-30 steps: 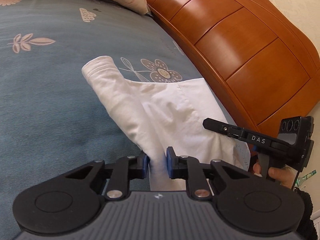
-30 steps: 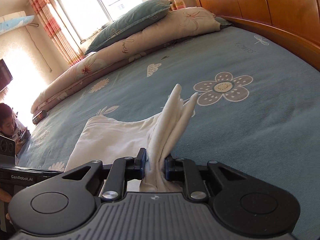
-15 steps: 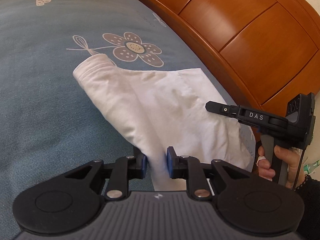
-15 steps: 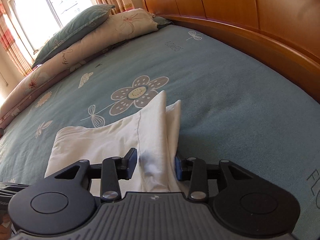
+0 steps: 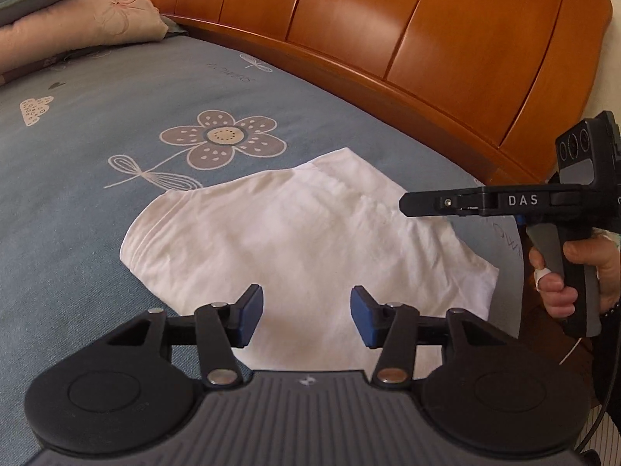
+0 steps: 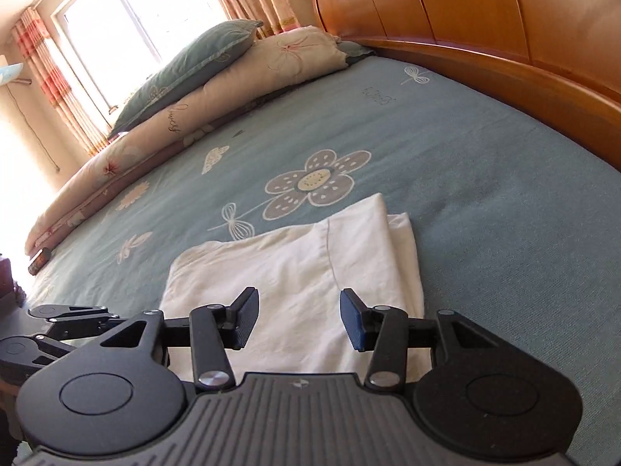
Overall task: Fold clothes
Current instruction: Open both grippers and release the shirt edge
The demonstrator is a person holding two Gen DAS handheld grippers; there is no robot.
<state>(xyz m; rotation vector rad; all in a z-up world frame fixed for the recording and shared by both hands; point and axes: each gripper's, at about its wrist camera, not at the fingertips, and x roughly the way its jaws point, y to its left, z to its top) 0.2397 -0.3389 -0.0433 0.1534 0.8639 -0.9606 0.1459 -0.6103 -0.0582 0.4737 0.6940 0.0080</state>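
White folded cotton garment lies flat on the blue-grey flower-printed bedsheet, just below its big printed flower. Left gripper and right gripper hover over the garment's near edge, both with jaws apart, holding nothing.

A bed fills the room, spread with a blue-grey sheet printed with flowers and butterflies. A curved orange wooden headboard runs along its side. Pillows and a rolled quilt lie at the far edge. Behind them, a bright window with striped curtains lets sunlight in.
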